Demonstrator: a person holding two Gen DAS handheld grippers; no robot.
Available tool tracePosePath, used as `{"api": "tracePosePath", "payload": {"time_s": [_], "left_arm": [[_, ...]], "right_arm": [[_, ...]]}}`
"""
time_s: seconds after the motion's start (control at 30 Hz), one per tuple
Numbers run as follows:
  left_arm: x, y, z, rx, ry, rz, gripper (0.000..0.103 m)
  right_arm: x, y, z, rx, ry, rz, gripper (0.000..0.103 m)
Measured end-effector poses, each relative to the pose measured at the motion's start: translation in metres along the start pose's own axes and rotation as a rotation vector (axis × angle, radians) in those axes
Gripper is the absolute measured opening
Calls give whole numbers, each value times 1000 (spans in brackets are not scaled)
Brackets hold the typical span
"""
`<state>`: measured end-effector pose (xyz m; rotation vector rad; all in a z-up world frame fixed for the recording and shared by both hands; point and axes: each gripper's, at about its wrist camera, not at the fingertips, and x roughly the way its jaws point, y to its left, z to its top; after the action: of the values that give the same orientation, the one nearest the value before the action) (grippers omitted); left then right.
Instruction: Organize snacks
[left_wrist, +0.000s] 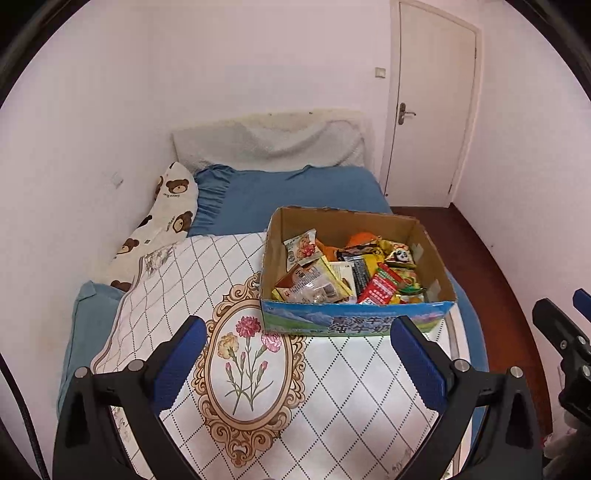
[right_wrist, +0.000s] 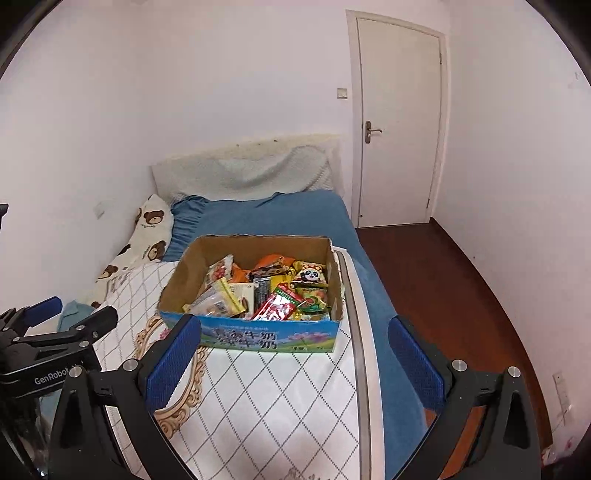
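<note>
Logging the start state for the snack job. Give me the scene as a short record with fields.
surface: patterned board laid on a bed
container: open cardboard box, on the board's far right part
contents: mixed snack packets piled loose inside
left gripper: jaws open, empty, short of the box
right gripper: jaws open, empty, short of the box
background: closed door, bear pillow

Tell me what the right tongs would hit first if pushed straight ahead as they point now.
Probably the printed front wall of the cardboard snack box: it sits directly ahead between the open right tongs. Depth is uncertain, and a downward tilt could meet the patterned board first.
</note>
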<state>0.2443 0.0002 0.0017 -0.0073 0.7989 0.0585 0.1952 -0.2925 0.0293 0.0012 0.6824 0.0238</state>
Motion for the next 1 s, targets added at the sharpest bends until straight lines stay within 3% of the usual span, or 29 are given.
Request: {"api": "tracePosePath", "payload": {"time_s": [0.4,1.0], "left_arm": [[52,-5,17,13,35,31,102],[67,-11,17,19,48,23,102]], "right_arm": [[81,-12,3,40,61,-7,103],[103,-7,9,23,80,-5,103]]}}
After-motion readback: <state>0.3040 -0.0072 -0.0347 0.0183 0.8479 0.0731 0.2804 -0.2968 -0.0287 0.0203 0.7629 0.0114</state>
